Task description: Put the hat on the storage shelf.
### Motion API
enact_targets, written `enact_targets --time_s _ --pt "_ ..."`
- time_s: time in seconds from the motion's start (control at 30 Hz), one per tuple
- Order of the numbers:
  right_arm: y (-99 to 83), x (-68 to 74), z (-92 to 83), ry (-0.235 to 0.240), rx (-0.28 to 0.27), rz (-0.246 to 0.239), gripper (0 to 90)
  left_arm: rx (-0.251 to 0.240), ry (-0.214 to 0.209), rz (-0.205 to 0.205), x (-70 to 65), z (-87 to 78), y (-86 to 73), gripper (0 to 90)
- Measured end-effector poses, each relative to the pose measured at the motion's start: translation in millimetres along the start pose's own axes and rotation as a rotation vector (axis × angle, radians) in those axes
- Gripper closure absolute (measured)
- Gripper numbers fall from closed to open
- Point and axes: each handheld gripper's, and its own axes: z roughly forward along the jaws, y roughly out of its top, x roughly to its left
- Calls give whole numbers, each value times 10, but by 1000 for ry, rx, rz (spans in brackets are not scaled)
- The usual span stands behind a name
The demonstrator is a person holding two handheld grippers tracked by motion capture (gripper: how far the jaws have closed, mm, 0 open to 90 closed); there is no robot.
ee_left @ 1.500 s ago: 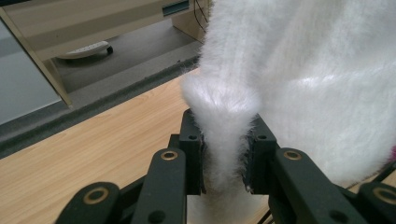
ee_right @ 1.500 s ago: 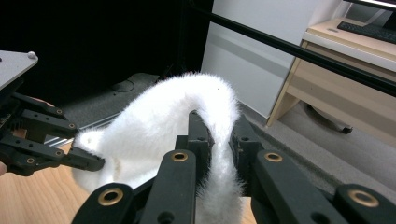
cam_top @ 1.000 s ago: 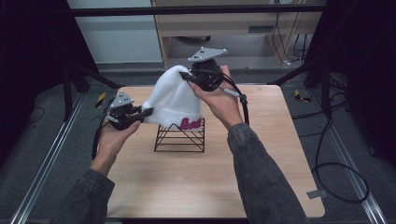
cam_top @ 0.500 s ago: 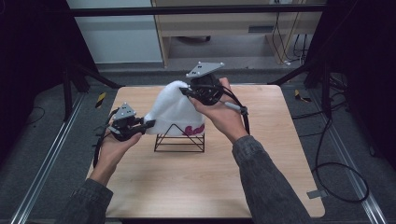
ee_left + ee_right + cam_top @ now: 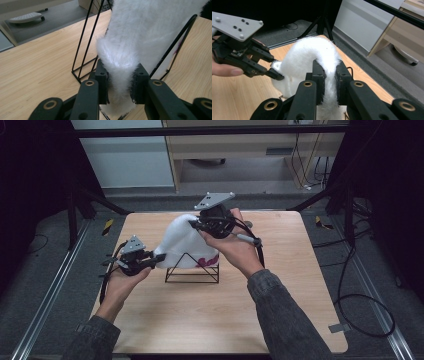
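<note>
So there's a fluffy white hat [image 5: 182, 242] draped over a black wire rack [image 5: 192, 270] in the middle of the wooden worktop [image 5: 280, 320]. The left gripper [image 5: 157, 259] has its jaws clamped on the hat's furry edge at the left side, low near the rack. The right gripper [image 5: 194, 224] pinches the fabric up at the top of the hat. There's a pink pattern [image 5: 207, 261] on the hat's front.
</note>
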Motion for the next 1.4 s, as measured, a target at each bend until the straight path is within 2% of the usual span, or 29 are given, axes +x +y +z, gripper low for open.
enact_targets --time_s 0.47,0.63,1.13,1.2,1.33,1.4 --pt "-68 86 55 25 29 -15 819 21 -4 -16 12 42 -144 709" --pt "-103 108 103 33 42 -15 819 40 -4 -17 20 64 -194 704" --pt "-187 207 280 62 68 -16 819 78 -9 -54 89 103 -338 677" --pt "-188 220 301 66 73 -17 819 96 -6 -49 100 110 -351 660" --pt "-193 248 345 69 80 -13 819 92 -2 -51 105 97 -350 653" --pt "-202 252 366 73 83 -12 819 84 -10 -68 110 85 -347 651"
